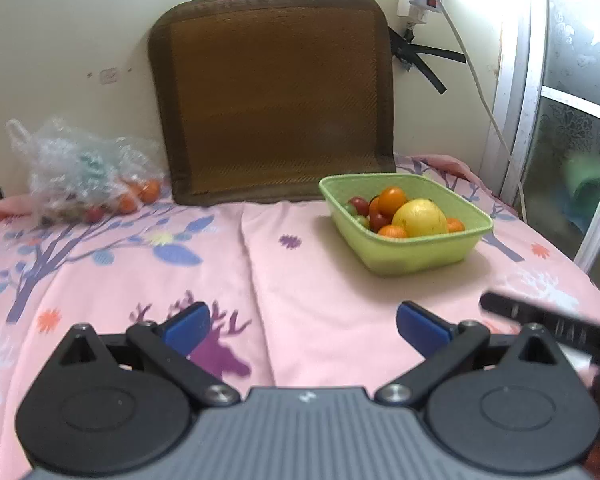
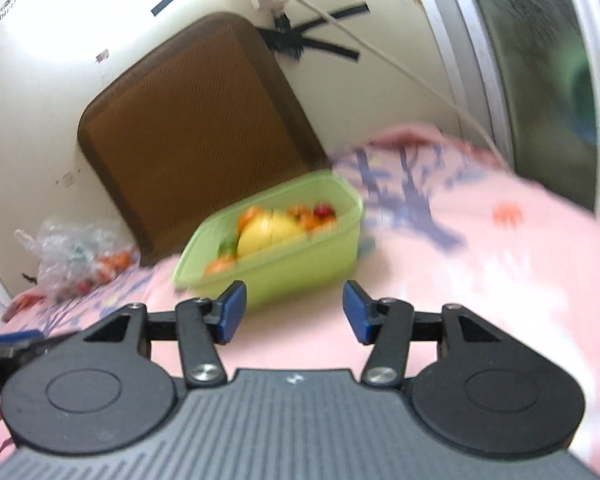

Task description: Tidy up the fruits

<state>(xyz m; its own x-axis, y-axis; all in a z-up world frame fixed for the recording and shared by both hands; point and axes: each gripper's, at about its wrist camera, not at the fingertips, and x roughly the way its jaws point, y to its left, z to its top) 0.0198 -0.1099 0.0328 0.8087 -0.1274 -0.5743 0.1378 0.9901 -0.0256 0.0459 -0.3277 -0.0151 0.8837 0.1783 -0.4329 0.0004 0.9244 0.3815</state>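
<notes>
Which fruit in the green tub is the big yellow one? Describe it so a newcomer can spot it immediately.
Start at the brown woven mat leaning on the wall; the green tub sits on the pink bedsheet just in front of its right corner. Inside the tub, toward the near right side, lies the yellow fruit. It is far larger than the small orange and red fruits around it, and the only yellow one.

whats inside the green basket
The green basket holds a big yellow fruit, several small oranges and red tomatoes. Anything beneath that pile is covered.
</notes>
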